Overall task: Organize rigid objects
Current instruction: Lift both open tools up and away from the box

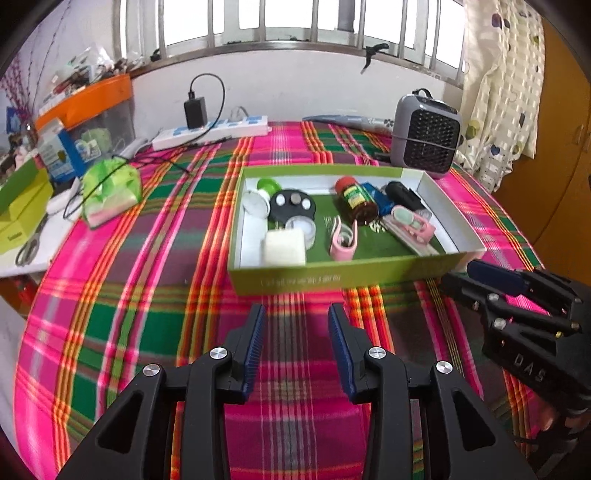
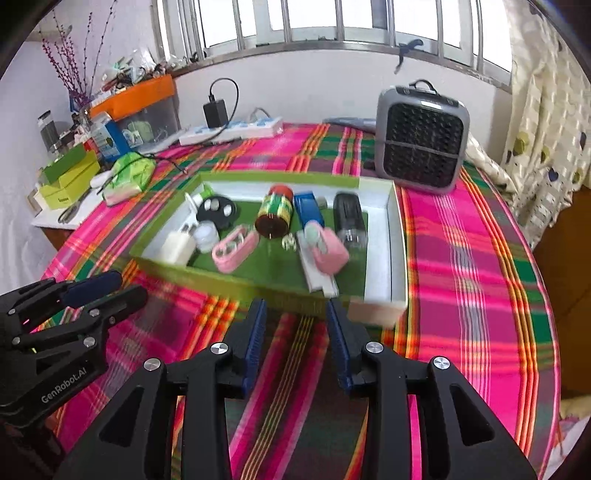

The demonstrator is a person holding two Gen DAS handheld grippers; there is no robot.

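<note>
Filling the green box (image 1: pixel 343 280): brown bottle (image 1: pixel 356 199), pink case (image 1: pixel 343 243), white cube (image 1: pixel 285 248).

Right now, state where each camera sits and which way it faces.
Left wrist: rides the left gripper, aimed forward and down over the plaid cloth at the green box; its open, empty fingers fill the bottom, and the right gripper enters from the right edge.
Right wrist: rides the right gripper, aimed the same way from further right; its open, empty fingers show below, the left gripper at the left edge.
Shared: the box, the brown bottle, the grey fan, the barred window.
</note>
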